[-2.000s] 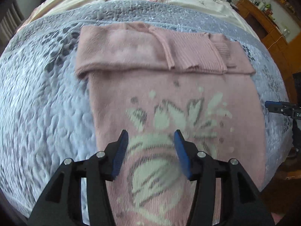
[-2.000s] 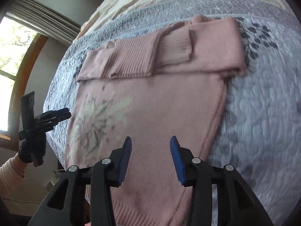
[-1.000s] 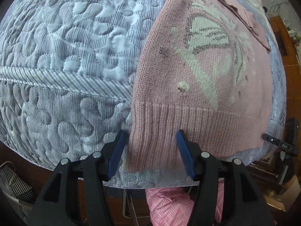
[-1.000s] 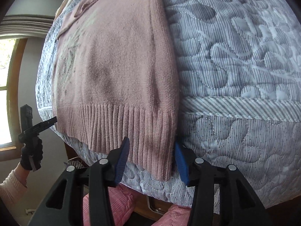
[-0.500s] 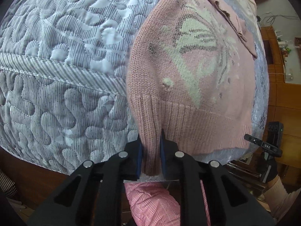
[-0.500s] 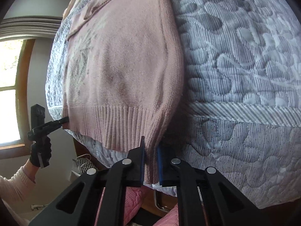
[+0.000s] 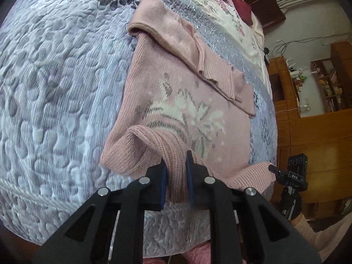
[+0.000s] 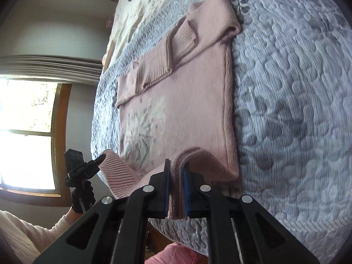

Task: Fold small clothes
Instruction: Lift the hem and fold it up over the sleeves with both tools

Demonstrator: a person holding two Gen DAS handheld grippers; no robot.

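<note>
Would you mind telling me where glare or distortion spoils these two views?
Right wrist view: the wood-framed window is blown out white, so the room around it reads dim. Left wrist view: evenly lit; fisheye bulges the grey quilted bedspread. The pink knitted sweater stays readable in both.

The sweater (image 7: 189,101) is pink with a white-and-grey leaf motif. The quilt (image 7: 55,83) is lavender-grey, stitched in pebble shapes with dark leaf prints.

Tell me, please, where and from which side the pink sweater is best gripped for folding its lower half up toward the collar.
Grip the pink sweater at the two corners of its ribbed hem, coming in from the near bed edge. That band is thick and hangs free there. The left gripper and right gripper are clamped on it.
</note>
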